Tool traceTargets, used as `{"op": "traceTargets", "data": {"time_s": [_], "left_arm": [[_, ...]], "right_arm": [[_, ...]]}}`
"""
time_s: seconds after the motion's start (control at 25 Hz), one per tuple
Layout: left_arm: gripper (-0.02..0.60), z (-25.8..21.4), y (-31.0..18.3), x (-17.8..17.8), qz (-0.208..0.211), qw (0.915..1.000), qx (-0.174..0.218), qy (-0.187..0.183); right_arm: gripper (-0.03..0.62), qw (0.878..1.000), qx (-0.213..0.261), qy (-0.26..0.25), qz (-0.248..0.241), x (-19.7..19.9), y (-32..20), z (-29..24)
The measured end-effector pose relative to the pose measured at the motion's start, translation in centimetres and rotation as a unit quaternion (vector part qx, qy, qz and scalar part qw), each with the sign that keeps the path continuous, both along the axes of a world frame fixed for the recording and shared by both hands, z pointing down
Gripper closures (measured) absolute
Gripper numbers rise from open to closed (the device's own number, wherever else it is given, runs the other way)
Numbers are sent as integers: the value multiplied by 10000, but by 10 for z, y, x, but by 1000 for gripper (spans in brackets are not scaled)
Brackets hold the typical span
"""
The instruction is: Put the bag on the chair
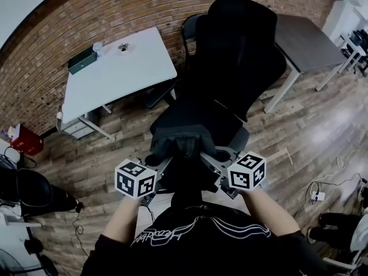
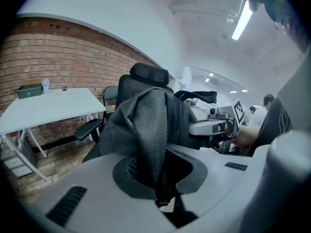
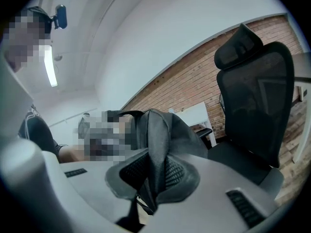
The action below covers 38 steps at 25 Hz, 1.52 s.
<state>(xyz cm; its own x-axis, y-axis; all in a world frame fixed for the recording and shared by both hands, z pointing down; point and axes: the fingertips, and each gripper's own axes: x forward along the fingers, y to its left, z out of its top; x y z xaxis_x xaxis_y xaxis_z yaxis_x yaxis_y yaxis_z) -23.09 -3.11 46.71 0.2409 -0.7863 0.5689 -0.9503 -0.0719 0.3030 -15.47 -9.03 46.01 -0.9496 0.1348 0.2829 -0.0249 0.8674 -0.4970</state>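
holding: dark grey fabric backpack-style bag (image 1: pixel 183 138) by its mesh-padded straps (image 2: pixel 150 130), one strap per tool.
left tool (image 2: pixel 163 191): clenched on one strap, webbing pinched between the jaws.
right tool (image 3: pixel 146 193): clenched on the other strap in the same way.
bag position: raised, hanging between both tools, right in front of the black mesh high-backed office chair (image 1: pixel 238 62); over the near edge of the seat or just short of it, hard to tell which.
done: bag picked up and at the chair.
left: judged to need carrying over the seat, lowering until rested, then releasing both straps.
surroundings: white rectangular desk (image 1: pixel 118 73) beside the chair, against the red brick wall (image 1: pixel 75 22).
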Motion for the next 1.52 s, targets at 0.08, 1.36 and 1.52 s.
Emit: {"op": "traceTargets", "data": {"time_s": [0.08, 1.36, 1.52], "left_arm": [[525, 3, -14, -10, 130, 9999, -46, 33], [525, 37, -263, -55, 2501, 9678, -173, 200], [525, 47, -290, -48, 2761, 9608, -186, 146]], "right_arm": [[562, 9999, -38, 48, 97, -9, -13, 3], [559, 9670, -130, 573, 2479, -37, -217, 28], [559, 9599, -167, 652, 2723, -30, -239, 38]]}}
